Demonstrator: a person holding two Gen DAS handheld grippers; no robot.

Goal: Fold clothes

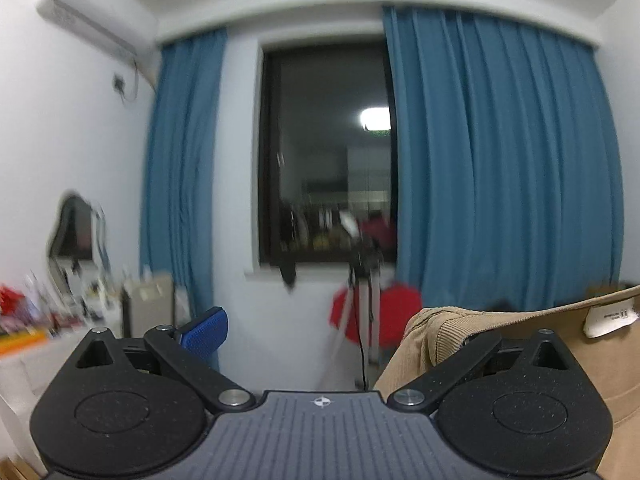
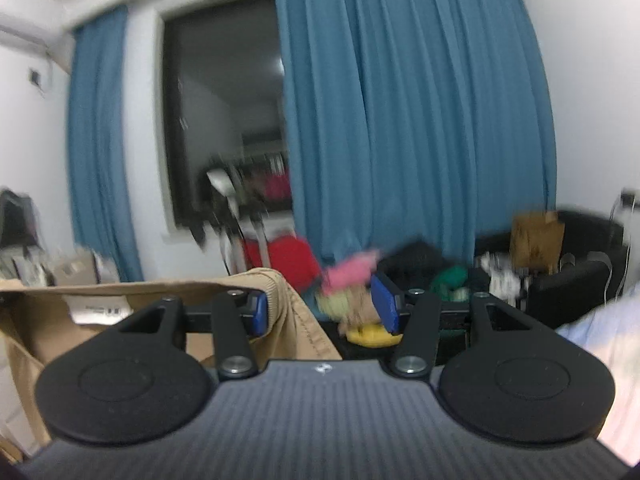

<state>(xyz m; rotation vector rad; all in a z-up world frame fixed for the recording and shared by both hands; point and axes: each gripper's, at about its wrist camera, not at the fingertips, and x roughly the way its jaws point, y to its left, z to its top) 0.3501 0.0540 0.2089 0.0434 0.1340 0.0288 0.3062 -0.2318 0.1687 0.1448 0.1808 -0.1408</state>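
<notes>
A tan corduroy garment (image 1: 540, 352) with a white label (image 1: 608, 318) hangs in the air, stretched between my two grippers. In the left wrist view it drapes over the right finger and hides it, while the blue left pad (image 1: 204, 332) stands bare. My left gripper (image 1: 328, 332) is wide open. In the right wrist view the same garment (image 2: 160, 292) lies over and against the left blue pad (image 2: 260, 312), with the right pad (image 2: 384, 304) well apart from the cloth. My right gripper (image 2: 322, 308) is open.
Ahead are a dark window (image 1: 328, 152), blue curtains (image 1: 500, 160), a tripod (image 1: 366, 300) and a red item (image 1: 396, 312). A cluttered desk (image 1: 36, 332) stands left. A black sofa (image 2: 580, 264) at right holds a brown bag (image 2: 536, 240) and coloured clothes (image 2: 352, 272).
</notes>
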